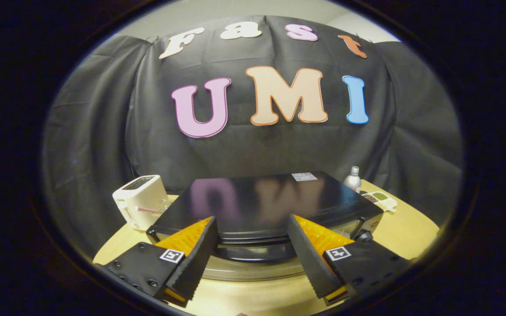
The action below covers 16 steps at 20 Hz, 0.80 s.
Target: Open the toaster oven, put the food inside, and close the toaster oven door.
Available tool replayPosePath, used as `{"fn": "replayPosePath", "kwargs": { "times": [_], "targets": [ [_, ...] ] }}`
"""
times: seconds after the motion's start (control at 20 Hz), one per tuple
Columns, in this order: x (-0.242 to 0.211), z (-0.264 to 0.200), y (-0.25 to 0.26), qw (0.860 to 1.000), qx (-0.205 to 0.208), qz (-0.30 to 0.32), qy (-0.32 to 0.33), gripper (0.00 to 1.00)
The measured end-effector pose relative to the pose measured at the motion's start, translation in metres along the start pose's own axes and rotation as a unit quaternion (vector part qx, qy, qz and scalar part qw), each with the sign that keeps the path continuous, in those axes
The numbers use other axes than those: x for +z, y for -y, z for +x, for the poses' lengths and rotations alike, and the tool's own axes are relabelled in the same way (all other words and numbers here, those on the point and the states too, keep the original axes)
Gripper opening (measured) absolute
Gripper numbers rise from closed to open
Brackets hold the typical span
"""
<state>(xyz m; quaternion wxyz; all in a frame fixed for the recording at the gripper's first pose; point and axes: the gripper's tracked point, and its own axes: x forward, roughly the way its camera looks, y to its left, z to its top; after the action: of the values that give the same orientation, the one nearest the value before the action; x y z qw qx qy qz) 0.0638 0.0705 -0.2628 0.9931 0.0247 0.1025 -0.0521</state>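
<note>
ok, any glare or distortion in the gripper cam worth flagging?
Gripper view: strong fisheye bend, so the table edge curves; the toaster oven has a glossy top mirroring the wall behind it; focus sharp throughout, light even and soft; the open gripper jaws straddle its front edge.

toaster oven front: hidden below its top; door state could not be told
tongs: spread apart; the fingers covered the oven's front corners
knob: half hidden by the right finger
small dishes, tabletop's far right edge: contents too small to tell
bottle: base hidden behind the oven
</note>
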Motion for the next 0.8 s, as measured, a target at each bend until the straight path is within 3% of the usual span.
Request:
{"fn": "replayPosePath", "kwargs": {
  "times": [0.4, 0.8],
  "targets": [
    [-0.008, -0.020, 0.007, 1.000, 0.012, -0.003, 0.008, 1.00],
    [-0.021, -0.048, 0.010, 0.999, -0.008, -0.002, -0.044, 0.99]
  ]
}}
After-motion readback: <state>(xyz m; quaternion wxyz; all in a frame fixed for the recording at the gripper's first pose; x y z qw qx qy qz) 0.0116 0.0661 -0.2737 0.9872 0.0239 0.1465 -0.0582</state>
